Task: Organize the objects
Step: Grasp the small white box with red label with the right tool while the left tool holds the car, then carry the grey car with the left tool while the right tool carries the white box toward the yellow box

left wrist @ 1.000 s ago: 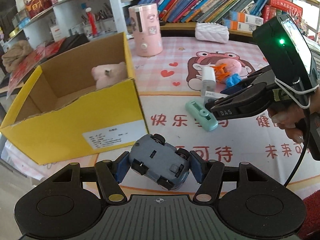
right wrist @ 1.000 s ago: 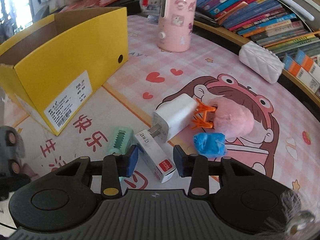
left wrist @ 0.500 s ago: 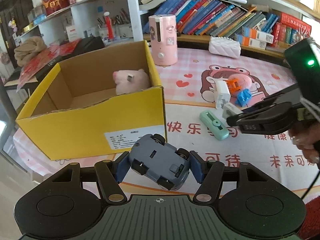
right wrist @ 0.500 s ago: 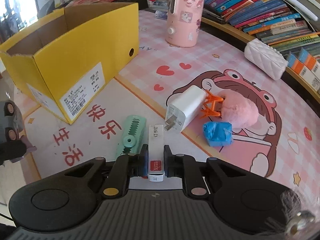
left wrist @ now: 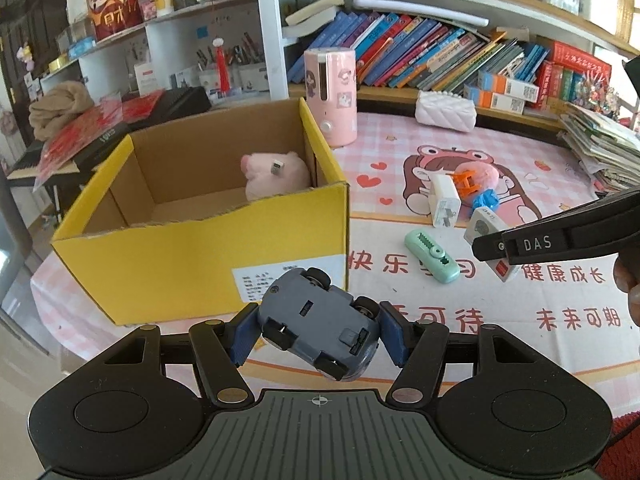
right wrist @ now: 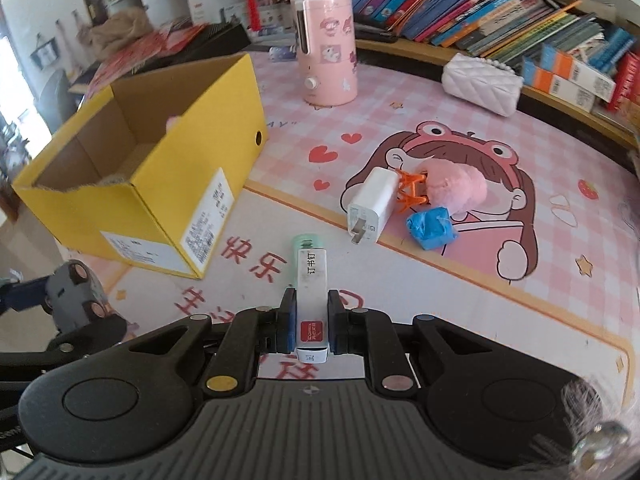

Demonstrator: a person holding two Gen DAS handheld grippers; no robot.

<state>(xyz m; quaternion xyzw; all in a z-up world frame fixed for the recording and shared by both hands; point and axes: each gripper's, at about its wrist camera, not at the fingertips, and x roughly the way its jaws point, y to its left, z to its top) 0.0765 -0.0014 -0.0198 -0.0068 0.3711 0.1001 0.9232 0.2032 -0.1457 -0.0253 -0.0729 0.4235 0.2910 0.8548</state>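
My left gripper point(left wrist: 318, 334) is shut on a grey-blue toy car point(left wrist: 320, 326), held upside down above the table in front of the yellow cardboard box point(left wrist: 168, 256). A pink plush point(left wrist: 276, 174) lies inside the box. My right gripper point(right wrist: 312, 322) is shut on a small white staples box point(right wrist: 313, 300), lifted above the table; it also shows in the left wrist view point(left wrist: 490, 240). A mint green stapler point(left wrist: 431, 255), a white charger point(right wrist: 372, 206), an orange clip point(right wrist: 412, 192), a pink pompom point(right wrist: 456, 190) and a blue block point(right wrist: 432, 227) lie on the table mat.
A pink cylindrical appliance point(left wrist: 331, 96) stands behind the box. A white quilted pouch point(right wrist: 482, 82) lies at the back by a row of books point(left wrist: 440, 60). A stack of papers point(left wrist: 600, 148) is at the far right. The table's front edge point(left wrist: 52, 320) is left of the box.
My right gripper closed on the staples box and lifted it off the table. My left gripper rose with the toy car, so the box's inside shows more.
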